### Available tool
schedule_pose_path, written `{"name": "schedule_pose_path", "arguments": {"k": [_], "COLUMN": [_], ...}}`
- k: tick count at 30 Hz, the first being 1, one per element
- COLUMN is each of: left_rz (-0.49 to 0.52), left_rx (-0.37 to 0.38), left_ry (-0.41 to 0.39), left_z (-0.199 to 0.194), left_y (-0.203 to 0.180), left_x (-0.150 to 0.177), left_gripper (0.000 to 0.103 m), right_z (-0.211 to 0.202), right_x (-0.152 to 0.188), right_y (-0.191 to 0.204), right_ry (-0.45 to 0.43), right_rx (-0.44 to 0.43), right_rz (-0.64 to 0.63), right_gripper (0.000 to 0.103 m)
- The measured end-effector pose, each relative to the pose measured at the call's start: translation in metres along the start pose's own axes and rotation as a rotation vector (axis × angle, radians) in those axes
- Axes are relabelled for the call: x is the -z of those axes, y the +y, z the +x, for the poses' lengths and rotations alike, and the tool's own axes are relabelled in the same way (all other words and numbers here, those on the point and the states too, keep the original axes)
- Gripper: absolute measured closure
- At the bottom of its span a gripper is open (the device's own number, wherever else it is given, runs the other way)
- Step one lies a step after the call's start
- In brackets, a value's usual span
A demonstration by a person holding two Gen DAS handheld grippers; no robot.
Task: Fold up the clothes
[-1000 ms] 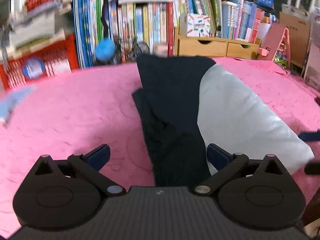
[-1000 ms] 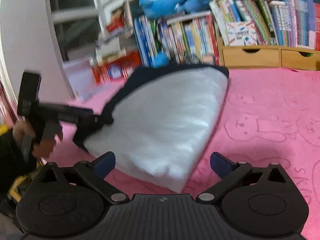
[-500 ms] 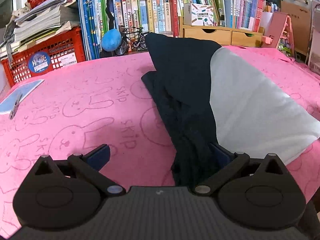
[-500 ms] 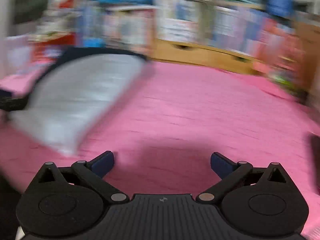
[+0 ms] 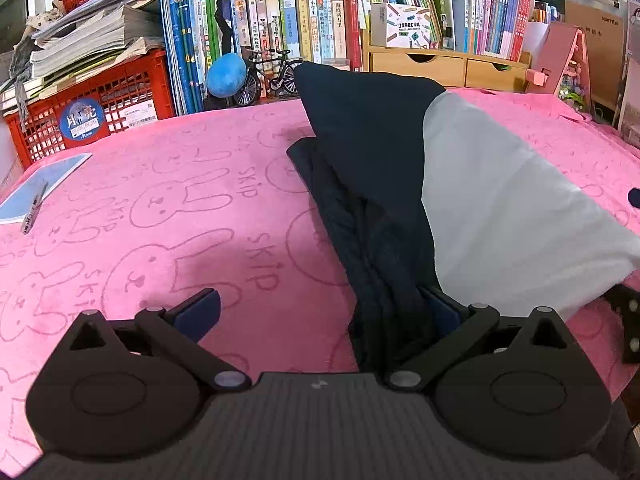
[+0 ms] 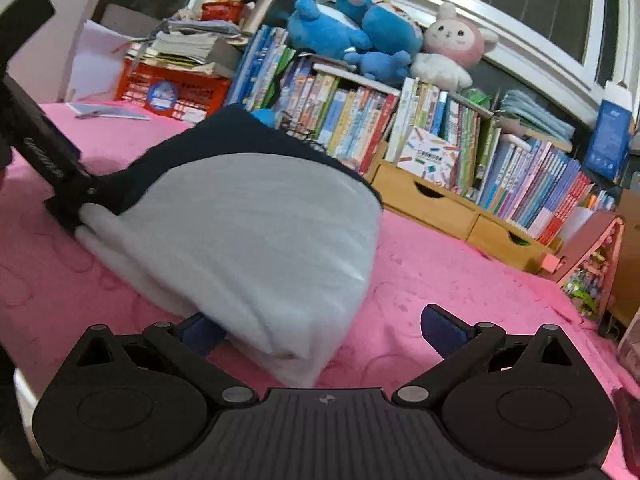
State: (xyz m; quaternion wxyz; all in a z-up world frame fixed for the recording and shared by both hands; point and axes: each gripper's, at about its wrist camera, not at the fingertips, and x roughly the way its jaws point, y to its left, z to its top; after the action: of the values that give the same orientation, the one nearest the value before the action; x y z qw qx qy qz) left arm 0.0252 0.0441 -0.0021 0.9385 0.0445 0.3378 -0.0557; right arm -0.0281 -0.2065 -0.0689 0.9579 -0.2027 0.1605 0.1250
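Note:
A folded garment (image 5: pixel 500 200), pale grey with a navy part (image 5: pixel 368 128), lies on the pink rabbit-print cloth (image 5: pixel 160 208). Its navy sleeve (image 5: pixel 384 280) runs down to my left gripper (image 5: pixel 320 310), which is open; the fabric lies against the right finger (image 5: pixel 440 308) and covers part of it. In the right wrist view the garment (image 6: pixel 256 232) bulges up, and its near grey corner (image 6: pixel 292 356) sits between the open fingers of my right gripper (image 6: pixel 322 330), close to the left finger (image 6: pixel 200 332). The left gripper's body (image 6: pixel 52 160) meets the garment's far-left edge.
Books (image 5: pixel 312 28) and a wooden drawer unit (image 5: pixel 440 68) line the back. A red crate (image 5: pixel 88 108) with stacked papers stands back left, beside a blue ball (image 5: pixel 226 74) and a toy bicycle (image 5: pixel 272 72). A blue notebook with a pen (image 5: pixel 36 196) lies left. Plush toys (image 6: pixel 360 40) top the books.
My right gripper swung away to the right, then came back low against the garment's near corner. The left gripper stayed open and edged left, so the navy sleeve now rests at its right finger.

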Motion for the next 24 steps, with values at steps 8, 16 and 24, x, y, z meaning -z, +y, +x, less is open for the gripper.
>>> {"name": "schedule_pose_path", "arguments": {"k": [8, 16, 24], "left_rz": [-0.03, -0.042, -0.026], "left_rx": [0.039, 0.038, 0.063], "left_ry": [-0.003, -0.006, -0.014], "left_z": [0.003, 0.002, 0.003], "left_y": [0.005, 0.005, 0.007], "left_x": [0.003, 0.005, 0.006], "left_gripper": [0.0, 0.0, 0.0], "right_z": [-0.019, 0.003, 0.013], "right_x": [0.028, -0.001, 0.019], "right_y": [-0.064, 0.018, -0.018], "right_ry": [0.094, -0.017, 0.021], "right_rx": [-0.037, -0.059, 0.082], "right_rz": [0.277, 0.098, 0.138], "right_gripper": [0.0, 0.0, 0.0]}}
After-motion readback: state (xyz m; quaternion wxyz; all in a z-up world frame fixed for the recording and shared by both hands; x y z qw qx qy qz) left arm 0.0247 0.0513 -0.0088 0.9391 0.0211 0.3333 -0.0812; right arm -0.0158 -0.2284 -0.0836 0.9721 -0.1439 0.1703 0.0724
